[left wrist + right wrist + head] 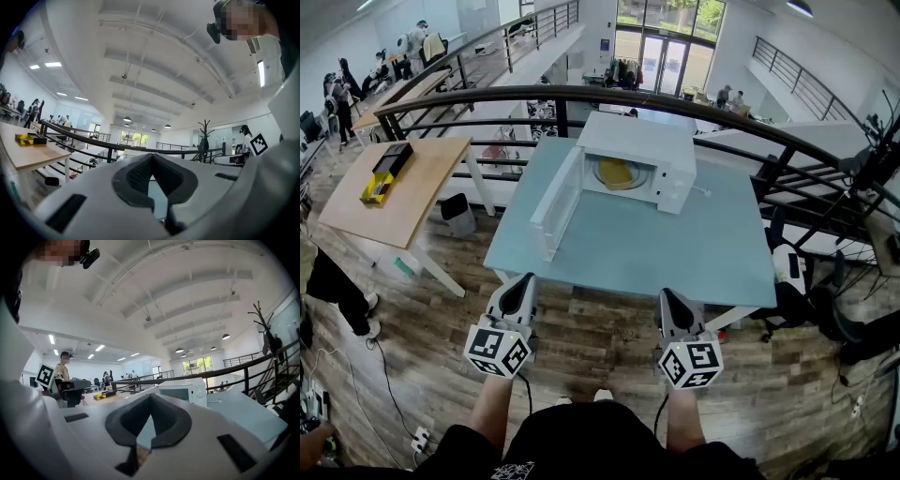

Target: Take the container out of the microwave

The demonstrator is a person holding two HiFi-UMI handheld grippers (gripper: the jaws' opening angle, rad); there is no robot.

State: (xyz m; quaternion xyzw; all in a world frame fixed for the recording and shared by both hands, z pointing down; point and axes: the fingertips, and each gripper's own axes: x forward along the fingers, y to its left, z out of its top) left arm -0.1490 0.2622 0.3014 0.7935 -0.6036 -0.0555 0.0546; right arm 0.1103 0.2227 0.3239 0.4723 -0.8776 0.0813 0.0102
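Observation:
A white microwave (664,148) stands at the back of a blue-grey table (675,248), its door (557,203) swung wide open to the left. Inside it sits a yellow container (617,174) on the turntable. My left gripper (523,279) and right gripper (668,294) hover side by side just short of the table's front edge, pointing level at the microwave. Both are shut with nothing between their jaws. In the left gripper view the left gripper (151,156) has its dark pads together. The right gripper (150,396) looks the same, with the microwave (185,391) beyond it.
A black curved railing (487,97) runs behind the table. A wooden table (412,192) carrying a yellow and black box (384,173) stands to the left. A black chair (797,295) sits by the table's right corner. People stand at the far left.

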